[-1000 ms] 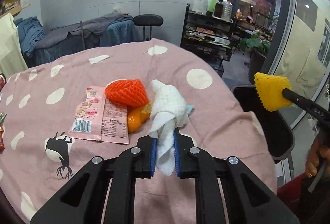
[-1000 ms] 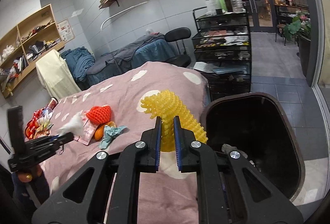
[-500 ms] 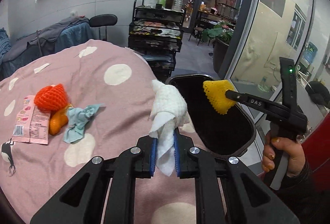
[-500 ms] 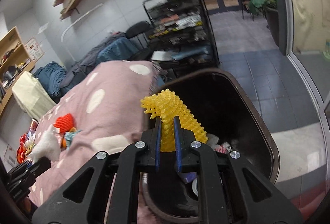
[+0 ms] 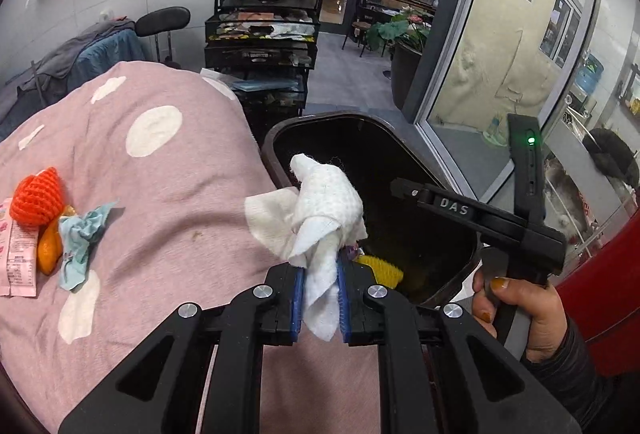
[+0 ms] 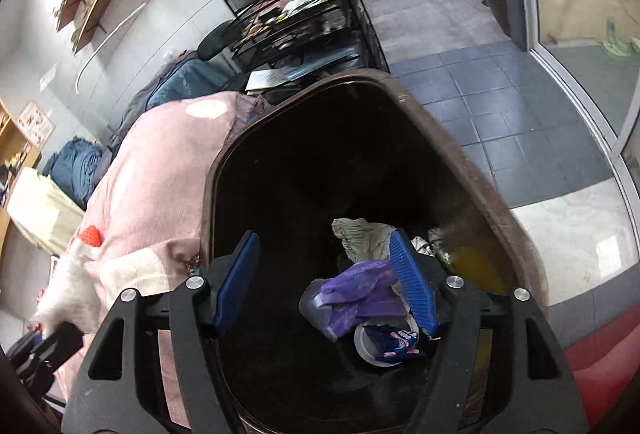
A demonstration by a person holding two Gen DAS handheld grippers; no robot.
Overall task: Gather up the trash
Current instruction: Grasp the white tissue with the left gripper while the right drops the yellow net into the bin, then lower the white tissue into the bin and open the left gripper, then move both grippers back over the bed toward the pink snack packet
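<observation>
- Pink polka-dot cloth (image 5: 152, 194) covers the table across the left half of the left wrist view, with a black wire cart and a glass wall behind it, and a dark trash bin (image 5: 276, 138) stands right against the table's edge.
- Left gripper (image 5: 319, 298), at the bottom centre of its view, is clamped on a crumpled white tissue (image 5: 324, 202), which stands up between the blue pads and sits over the near rim of the bin.
- Right gripper (image 6: 324, 282) hangs directly above the bin mouth with its jaws spread wide and nothing between them.
- Inside the bin lie a purple bag (image 6: 352, 298), pale crumpled paper (image 6: 360, 234) and a yellow foam net (image 5: 380, 268).
- To drop the tissue cleanly, I would carry it further toward the middle of the opening before letting go; a light tissue released at the rim may fall back on the cloth.
- Open the jaws fully, since the soft paper may cling to a ribbed pad.
- At the left edge of the left wrist view more trash waits: an orange foam net (image 5: 38, 196), orange peel (image 5: 48, 250), a teal scrap (image 5: 82, 238) and a pink wrapper (image 5: 16, 258).
</observation>
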